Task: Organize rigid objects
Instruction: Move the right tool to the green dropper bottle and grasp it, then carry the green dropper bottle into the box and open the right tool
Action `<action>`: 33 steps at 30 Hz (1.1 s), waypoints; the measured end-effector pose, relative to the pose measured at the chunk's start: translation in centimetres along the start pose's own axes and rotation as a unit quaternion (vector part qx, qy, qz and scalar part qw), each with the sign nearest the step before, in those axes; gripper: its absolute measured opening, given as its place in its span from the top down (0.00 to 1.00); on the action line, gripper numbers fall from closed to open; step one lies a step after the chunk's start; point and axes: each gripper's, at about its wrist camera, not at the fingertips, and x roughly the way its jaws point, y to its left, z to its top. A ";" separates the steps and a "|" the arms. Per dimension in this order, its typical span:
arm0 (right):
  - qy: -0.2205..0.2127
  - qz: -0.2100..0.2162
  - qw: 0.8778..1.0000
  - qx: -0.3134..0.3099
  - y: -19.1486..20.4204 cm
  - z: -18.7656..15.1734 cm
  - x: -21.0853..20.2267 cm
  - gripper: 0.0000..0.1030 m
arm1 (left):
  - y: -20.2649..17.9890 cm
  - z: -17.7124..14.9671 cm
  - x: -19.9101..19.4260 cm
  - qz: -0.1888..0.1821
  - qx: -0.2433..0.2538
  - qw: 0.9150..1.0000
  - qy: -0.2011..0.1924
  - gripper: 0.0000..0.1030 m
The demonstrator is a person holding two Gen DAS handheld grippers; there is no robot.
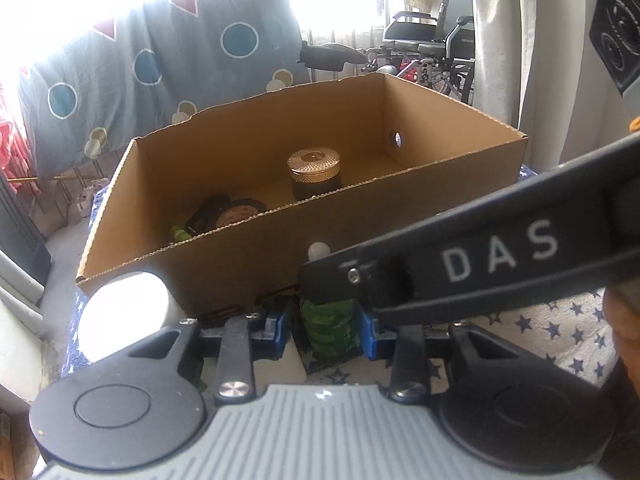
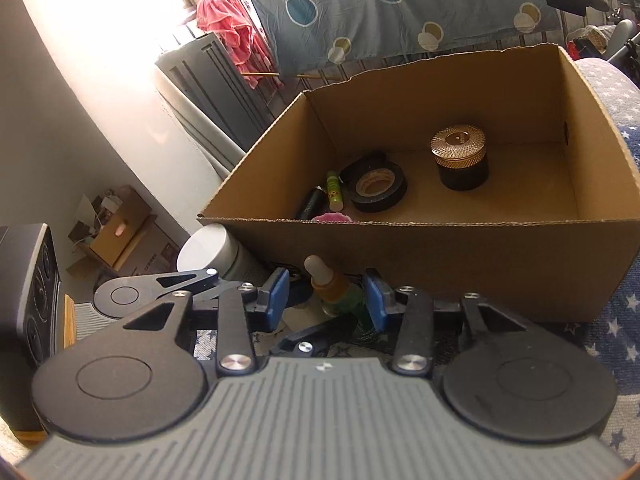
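Observation:
A small green dropper bottle (image 1: 328,320) with a pale rubber cap (image 2: 316,266) stands on the star-print cloth just in front of the cardboard box (image 1: 240,272). My left gripper (image 1: 326,326) has its blue pads against the bottle's green body. My right gripper (image 2: 327,298) straddles the bottle's amber neck (image 2: 332,284), with a gap at its left pad. Its black finger (image 1: 480,264) crosses the left wrist view and covers the bottle's shoulder. Inside the box (image 2: 440,264) are a dark jar with a gold lid (image 2: 460,152) and a black tape roll (image 2: 378,186).
A green tube (image 2: 334,192), a black tube (image 2: 310,204) and something pink (image 2: 332,218) lie in the box's near left corner. A white-topped cylinder (image 1: 124,308) stands left of the bottle, close to the box. A wheelchair (image 1: 428,40) and a hanging sheet are behind.

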 end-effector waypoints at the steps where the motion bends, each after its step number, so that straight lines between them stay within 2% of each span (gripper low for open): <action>1: 0.005 -0.001 1.000 -0.001 0.0 0.1 0.4 0.64 | 0.0 0.0 0.1 -0.002 -0.001 1.000 -0.001 0.67; 11: 0.018 -0.003 1.000 0.003 -0.6 0.4 2.5 0.78 | 0.2 -0.3 0.4 -0.006 -0.002 1.000 -0.011 0.68; 18: 0.015 -0.011 1.000 -0.002 -0.1 0.1 1.8 0.78 | -0.3 -0.3 -0.6 -0.009 0.008 1.000 -0.014 0.68; 25: 0.002 -0.010 1.000 -0.007 1.4 -0.1 -1.7 0.78 | -1.3 0.2 -4.5 -0.010 0.024 0.999 -0.044 0.68; 30: -0.034 -0.003 0.999 -0.036 3.4 1.3 -5.8 0.78 | -1.8 2.4 -7.7 0.009 0.042 0.995 -0.088 0.68; 33: -0.055 0.001 0.997 -0.055 4.1 3.2 -7.8 0.78 | -1.5 4.8 -8.3 0.001 0.036 0.995 -0.097 0.68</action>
